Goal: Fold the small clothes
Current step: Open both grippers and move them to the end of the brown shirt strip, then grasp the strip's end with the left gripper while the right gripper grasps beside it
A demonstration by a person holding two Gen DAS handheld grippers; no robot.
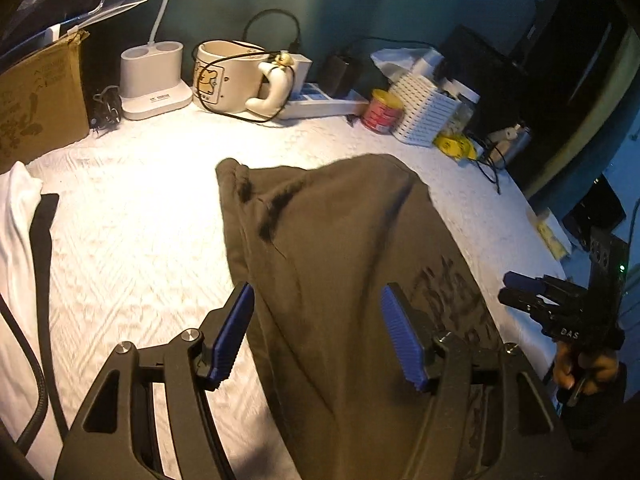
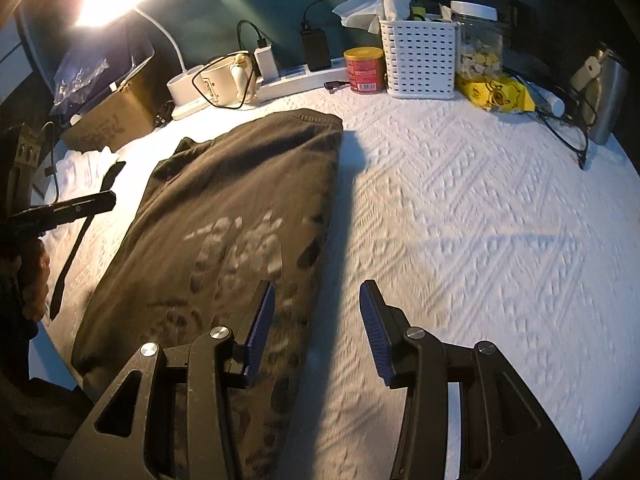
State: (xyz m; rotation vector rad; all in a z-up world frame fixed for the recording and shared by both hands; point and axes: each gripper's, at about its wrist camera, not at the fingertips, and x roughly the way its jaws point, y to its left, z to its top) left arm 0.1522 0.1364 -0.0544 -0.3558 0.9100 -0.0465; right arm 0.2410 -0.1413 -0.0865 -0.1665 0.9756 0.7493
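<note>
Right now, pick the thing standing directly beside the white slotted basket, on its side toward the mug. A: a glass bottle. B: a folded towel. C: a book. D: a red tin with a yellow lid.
D: the red tin with a yellow lid stands against the white slotted basket, on the side facing the mug.

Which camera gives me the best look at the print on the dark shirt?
The right wrist view: the print on the dark shirt lies pale and mostly unobstructed there. In the left wrist view the print is darker, near the shirt's right edge, partly hidden behind the left gripper.
</note>
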